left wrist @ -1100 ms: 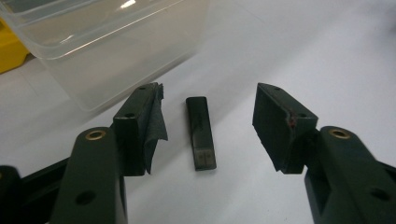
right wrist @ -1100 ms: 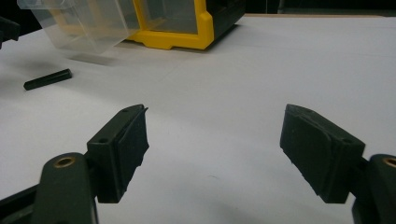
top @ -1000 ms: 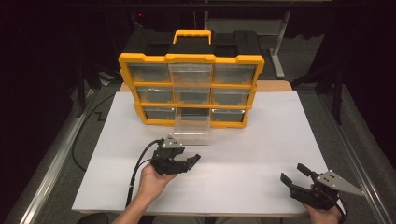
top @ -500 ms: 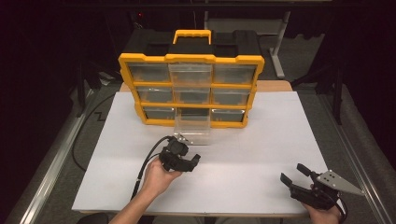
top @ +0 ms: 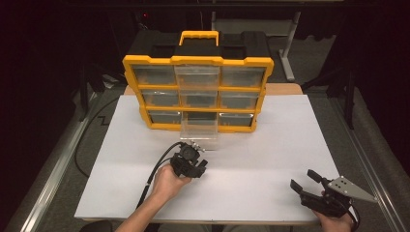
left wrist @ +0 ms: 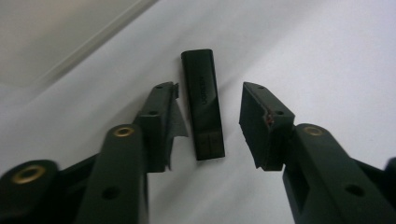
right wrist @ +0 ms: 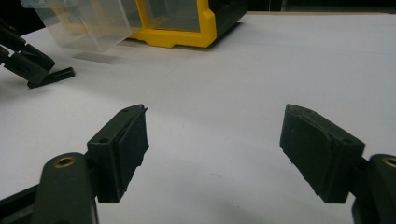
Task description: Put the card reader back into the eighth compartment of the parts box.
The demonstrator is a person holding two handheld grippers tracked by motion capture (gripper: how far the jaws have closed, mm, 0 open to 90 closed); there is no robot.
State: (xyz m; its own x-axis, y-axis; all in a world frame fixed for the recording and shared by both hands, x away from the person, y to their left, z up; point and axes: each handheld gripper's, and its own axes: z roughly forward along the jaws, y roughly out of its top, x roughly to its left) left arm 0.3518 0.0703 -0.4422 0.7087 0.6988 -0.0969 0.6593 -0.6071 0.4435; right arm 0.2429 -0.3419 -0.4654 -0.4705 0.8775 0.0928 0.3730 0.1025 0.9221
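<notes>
A small black USB stick (left wrist: 203,102) lies flat on the white table sheet (top: 270,145). My left gripper (left wrist: 208,87) points down over it with one jaw on each side. Its jaws have just been closing, but the pads stand clear of the stick, so it is open. In the high view the left gripper (top: 193,169) sits just in front of the pulled-out clear drawer (top: 199,126). My right gripper (top: 303,180) rests at the front right, open and with nothing between its jaws (right wrist: 215,135). The right gripper view shows the stick (right wrist: 52,77) under the left jaws at far left.
A yellow and black drawer organizer (top: 198,60) stands upright at the back of the table. Its bottom middle drawer hangs out and tilts down onto the sheet. A black cable (top: 154,171) trails from the left gripper toward the person.
The left gripper has moved a little toward the right and down toward the sheet. The right gripper has kept still.
</notes>
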